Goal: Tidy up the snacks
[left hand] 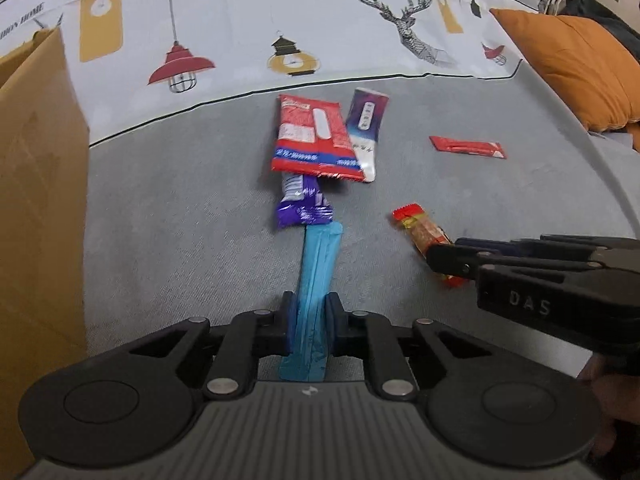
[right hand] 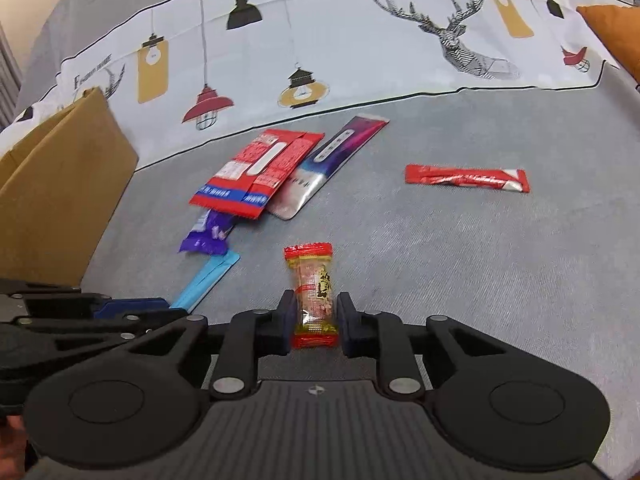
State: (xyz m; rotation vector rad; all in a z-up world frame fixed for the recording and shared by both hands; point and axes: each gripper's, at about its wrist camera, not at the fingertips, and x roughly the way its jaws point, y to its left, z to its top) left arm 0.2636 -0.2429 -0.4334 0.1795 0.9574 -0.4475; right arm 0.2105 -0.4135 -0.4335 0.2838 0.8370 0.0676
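My left gripper [left hand: 312, 310] is shut on a long blue snack packet [left hand: 318, 264] that lies on the grey sofa seat. My right gripper [right hand: 314, 314] is shut on a red-ended clear candy bar [right hand: 314, 280]; it also shows in the left wrist view [left hand: 422, 232]. Ahead lie a purple wrapper [left hand: 302, 204], a large red packet [left hand: 310, 140], a purple-white sachet [left hand: 366, 128] and a thin red stick packet [left hand: 466, 147]. The same items show in the right wrist view: red packet [right hand: 256, 172], sachet [right hand: 320, 168], stick packet [right hand: 466, 178].
A brown cardboard box [left hand: 36, 200] stands at the left, also in the right wrist view [right hand: 56, 188]. An orange cushion [left hand: 576, 68] lies at the right. A white patterned cloth [left hand: 280, 20] covers the sofa back.
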